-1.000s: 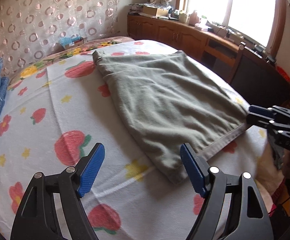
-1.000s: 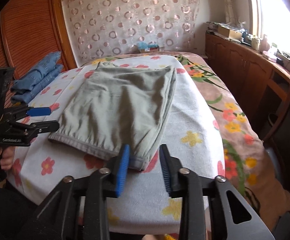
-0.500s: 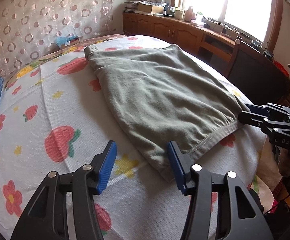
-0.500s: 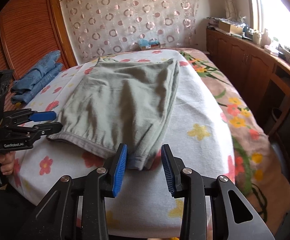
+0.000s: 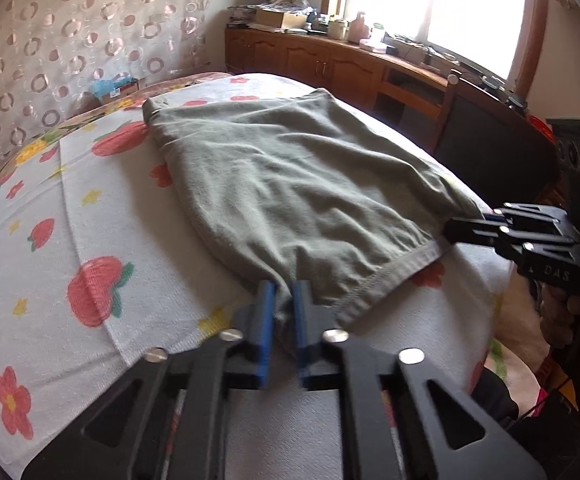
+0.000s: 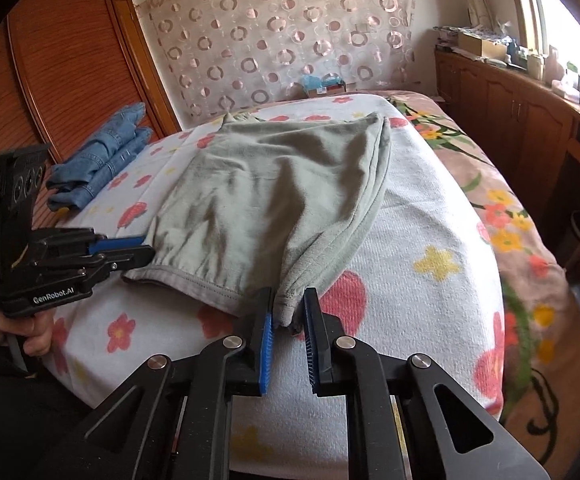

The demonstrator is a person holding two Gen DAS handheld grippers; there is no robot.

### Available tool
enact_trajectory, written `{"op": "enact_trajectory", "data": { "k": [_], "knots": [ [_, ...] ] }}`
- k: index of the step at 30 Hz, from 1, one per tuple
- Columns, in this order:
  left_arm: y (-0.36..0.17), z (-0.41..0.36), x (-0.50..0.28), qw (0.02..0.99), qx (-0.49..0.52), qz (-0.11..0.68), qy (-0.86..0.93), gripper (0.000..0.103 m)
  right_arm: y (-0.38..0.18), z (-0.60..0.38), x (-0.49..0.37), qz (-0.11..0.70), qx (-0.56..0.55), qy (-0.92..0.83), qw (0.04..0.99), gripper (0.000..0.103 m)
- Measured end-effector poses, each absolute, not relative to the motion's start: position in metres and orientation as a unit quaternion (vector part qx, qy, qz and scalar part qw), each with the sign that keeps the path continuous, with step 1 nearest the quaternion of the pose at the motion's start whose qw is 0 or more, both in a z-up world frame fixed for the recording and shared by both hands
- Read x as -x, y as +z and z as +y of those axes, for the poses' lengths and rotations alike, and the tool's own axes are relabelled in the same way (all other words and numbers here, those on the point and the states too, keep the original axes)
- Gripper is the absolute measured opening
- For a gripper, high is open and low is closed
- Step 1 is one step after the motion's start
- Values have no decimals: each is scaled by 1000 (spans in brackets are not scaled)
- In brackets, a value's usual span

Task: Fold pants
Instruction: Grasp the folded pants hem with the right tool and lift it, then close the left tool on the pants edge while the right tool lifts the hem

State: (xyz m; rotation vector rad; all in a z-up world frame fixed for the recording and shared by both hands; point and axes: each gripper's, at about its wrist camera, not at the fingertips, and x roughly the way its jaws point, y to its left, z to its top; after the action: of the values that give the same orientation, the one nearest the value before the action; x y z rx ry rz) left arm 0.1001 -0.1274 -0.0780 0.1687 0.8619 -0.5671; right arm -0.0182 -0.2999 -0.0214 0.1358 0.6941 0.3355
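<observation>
A: We see the grey-green pants point(image 5: 290, 184) lying folded on the flower-print blanket point(image 5: 89, 208) that covers the bed; the waistband end is nearest us, at the bed's near edge.

B: We agree; our left claw point(image 5: 283, 292) is clamped on the waistband's left corner, its blue pads point(image 5: 266, 320) pressed together on a bunch of the cloth.

A: And our right claw point(image 6: 287, 308) sits at the other corner; its jaws are closing, with the folded edge of the pants point(image 6: 281, 184) between them and the pads point(image 6: 266, 344) close against the cloth on both sides.

B: From the left wrist view we see the right claw point(image 5: 486, 226) biting the right end of the waistband; from the right wrist view the left claw point(image 6: 129, 250) meets the left end, with a hand point(image 6: 13, 328) around its grip.

A: We also note blue jeans point(image 6: 105, 160) folded at the far left of the bed, well apart from the pants; a wooden cabinet point(image 5: 330, 64) runs under the window point(image 5: 442, 12).
</observation>
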Motion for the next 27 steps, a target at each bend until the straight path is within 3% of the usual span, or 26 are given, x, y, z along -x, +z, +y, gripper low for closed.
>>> {"op": "enact_trajectory", "data": {
  "k": [5, 21, 27],
  "knots": [
    [-57, -120, -94, 878, -66, 388, -273, 7, -5, -301, 22, 307, -78, 170, 933, 13],
    [80, -75, -73, 935, -48, 248, -249, 6, 117, -277, 45, 169, -29, 224, 959, 13],
    [102, -50, -97, 949, -45, 228, -213, 6, 145, -254, 16, 149, -2, 245, 958, 13]
  ]
}}
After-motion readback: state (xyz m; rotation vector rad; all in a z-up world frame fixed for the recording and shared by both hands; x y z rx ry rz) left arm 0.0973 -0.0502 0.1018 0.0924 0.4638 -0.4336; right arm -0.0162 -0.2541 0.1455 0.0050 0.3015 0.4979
